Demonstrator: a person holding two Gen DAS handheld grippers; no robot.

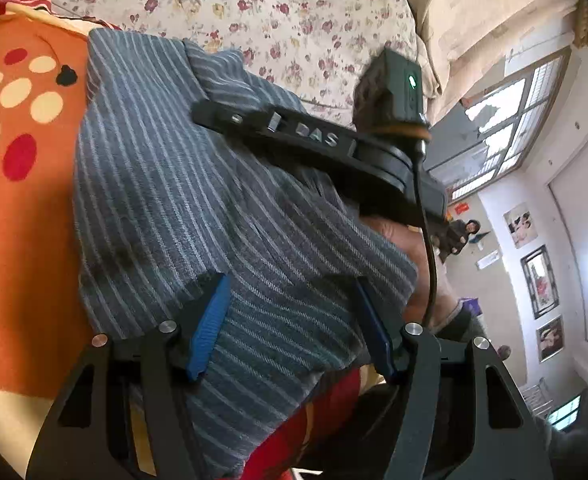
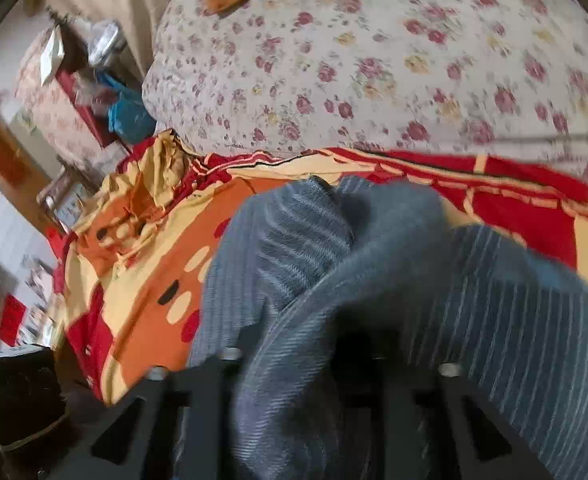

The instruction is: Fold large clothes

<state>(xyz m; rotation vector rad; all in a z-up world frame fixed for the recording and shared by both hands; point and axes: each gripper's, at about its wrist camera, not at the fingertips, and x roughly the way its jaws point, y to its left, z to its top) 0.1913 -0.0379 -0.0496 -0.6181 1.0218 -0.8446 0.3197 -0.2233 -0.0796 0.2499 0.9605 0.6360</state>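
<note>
A large grey-blue striped garment [image 1: 198, 200] lies bunched on the orange, red and cream bedspread [image 1: 26, 216]. My left gripper [image 1: 290, 320] stands wide open, and the cloth lies between its blue pads [image 1: 210, 320]. The right gripper's black body [image 1: 334, 140] reaches in over the garment from the right in the left wrist view. In the right wrist view the garment [image 2: 374, 300] drapes over my right gripper and hides its fingertips. I cannot tell whether its jaws grip the cloth.
A floral quilt [image 2: 374, 60] lies beyond the bedspread. Beside the bed stand a cluttered side table with a blue bag [image 2: 130, 112] and a dark bin [image 2: 18, 396]. A window [image 1: 506, 128] and framed pictures [image 1: 542, 280] are on the wall.
</note>
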